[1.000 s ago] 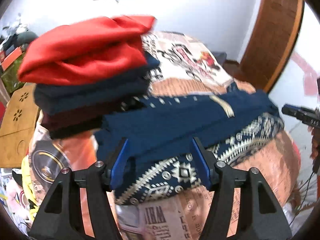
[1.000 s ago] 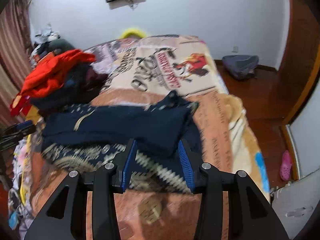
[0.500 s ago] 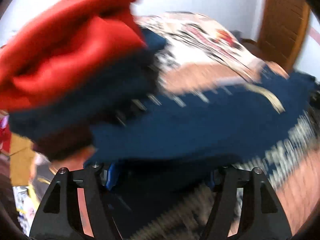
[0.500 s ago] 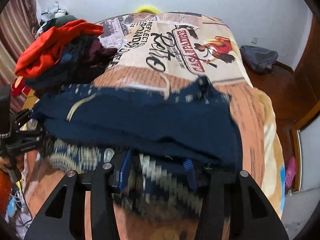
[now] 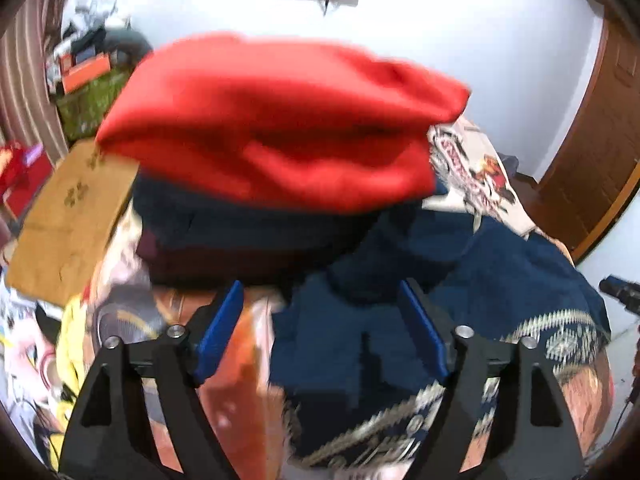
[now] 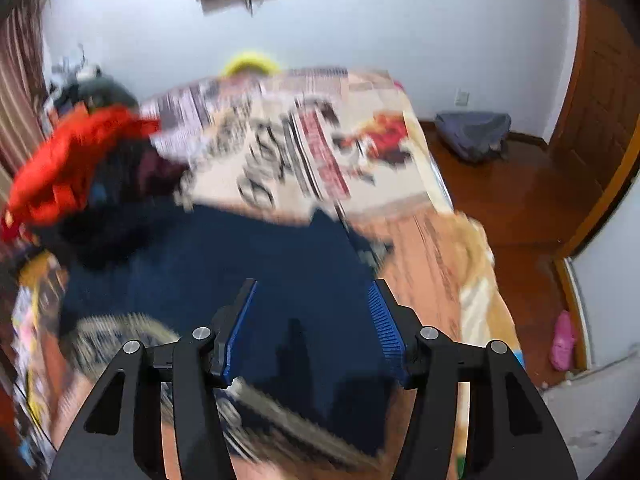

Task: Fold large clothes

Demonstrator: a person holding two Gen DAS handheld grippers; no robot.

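Navy-blue knitted garment with a cream geometric band [image 6: 280, 280], lying spread on the printed bedspread [image 6: 320, 140] of the bed, its far edge beside a stack of folded clothes topped by a red fleece piece [image 5: 280, 120]. Both views are motion-blurred, so fine detail of the weave is not legible.

My left gripper [image 5: 320, 332] hangs above the garment's near-left corner with its blue pads wide apart; nothing lies between them. My right gripper [image 6: 312, 324] hangs over the broad navy middle, likewise wide open and holding nothing. Whether either fingertip touches the cloth I cannot tell.

Handling, as I judge it: the fabric looks soft, thick and limp, with bunched layers near the stack in the left view. It should drape and sag rather than hold a crease, and a single-layer pinch may drag the rest unevenly. The patterned hem [image 5: 576, 332] looks the firmest place to grip, taken at two well-separated points so the edge stays straight. The stack sits close enough that a careless lift could topple it.
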